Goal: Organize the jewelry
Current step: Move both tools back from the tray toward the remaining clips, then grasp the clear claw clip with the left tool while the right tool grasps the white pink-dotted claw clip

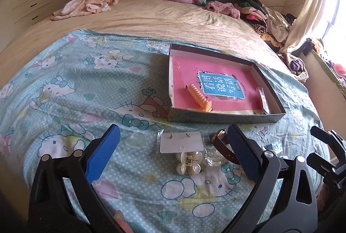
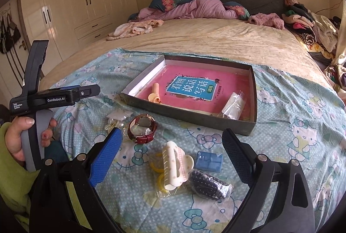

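We hold both grippers wide open over the patterned sheet [image 2: 281,90] — left gripper [image 1: 173,137] above a flat earring card [image 1: 181,142], right gripper [image 2: 172,137] near a ridged cream hair clip [image 2: 175,164]; the leather-strapped watch [image 2: 142,128] lies outside the shallow cardboard box [image 2: 190,117]

One box [image 2: 190,122] sits on the bed [image 2: 216,42], holding one book [image 2: 191,88], one orange hair clip [image 2: 155,95] and one clear packet [image 2: 233,106]. Outside it lie one watch [image 2: 142,129], one white hair claw [image 2: 175,164], one blue case [image 2: 208,161], one dark bagged item [image 2: 210,187] and one earring card [image 1: 181,142].
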{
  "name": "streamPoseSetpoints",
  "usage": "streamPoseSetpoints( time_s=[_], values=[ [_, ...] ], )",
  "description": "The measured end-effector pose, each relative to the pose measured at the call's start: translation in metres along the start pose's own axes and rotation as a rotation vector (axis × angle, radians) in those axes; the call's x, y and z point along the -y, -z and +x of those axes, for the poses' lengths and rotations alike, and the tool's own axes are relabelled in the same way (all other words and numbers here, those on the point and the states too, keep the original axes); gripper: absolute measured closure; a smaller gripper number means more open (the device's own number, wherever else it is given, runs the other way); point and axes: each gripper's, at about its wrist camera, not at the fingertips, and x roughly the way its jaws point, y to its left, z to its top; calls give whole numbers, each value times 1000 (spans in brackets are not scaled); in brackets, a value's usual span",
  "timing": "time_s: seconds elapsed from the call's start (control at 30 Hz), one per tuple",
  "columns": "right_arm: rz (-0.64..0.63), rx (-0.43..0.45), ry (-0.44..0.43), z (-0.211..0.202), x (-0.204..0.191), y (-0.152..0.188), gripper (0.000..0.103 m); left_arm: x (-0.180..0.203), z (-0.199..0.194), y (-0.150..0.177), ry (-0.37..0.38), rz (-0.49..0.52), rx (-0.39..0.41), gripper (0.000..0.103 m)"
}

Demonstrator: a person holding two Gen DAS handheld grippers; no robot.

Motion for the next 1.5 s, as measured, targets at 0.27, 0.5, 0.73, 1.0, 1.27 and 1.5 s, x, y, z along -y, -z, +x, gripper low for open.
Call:
streamPoseSetpoints(
  time_s=[0.27, 0.5, 0.73, 1.0, 1.27, 1.5],
  values=[
    [-14, -69, -20, 11, -11, 16, 10, 3, 2, 19, 4, 30, -39, 10],
    [17, -127, -32, 27, -9, 31, 11, 7, 6, 37, 2, 51, -77, 10],
    [11, -162, -12, 41, -4, 38, 17, 17, 16, 56, -6, 89, -117, 10],
    [-40, -182, 31, 59, -1, 40, 28, 17, 24, 62, 3, 87, -127, 10],
    [-71, -196, 32, 77, 0, 41, 47, 10, 32, 63, 21, 41, -135, 11],
    [-83, -210, 8, 93, -3, 38, 51, 7, 41, 62, 52, 3, -139, 25]
  ],
)
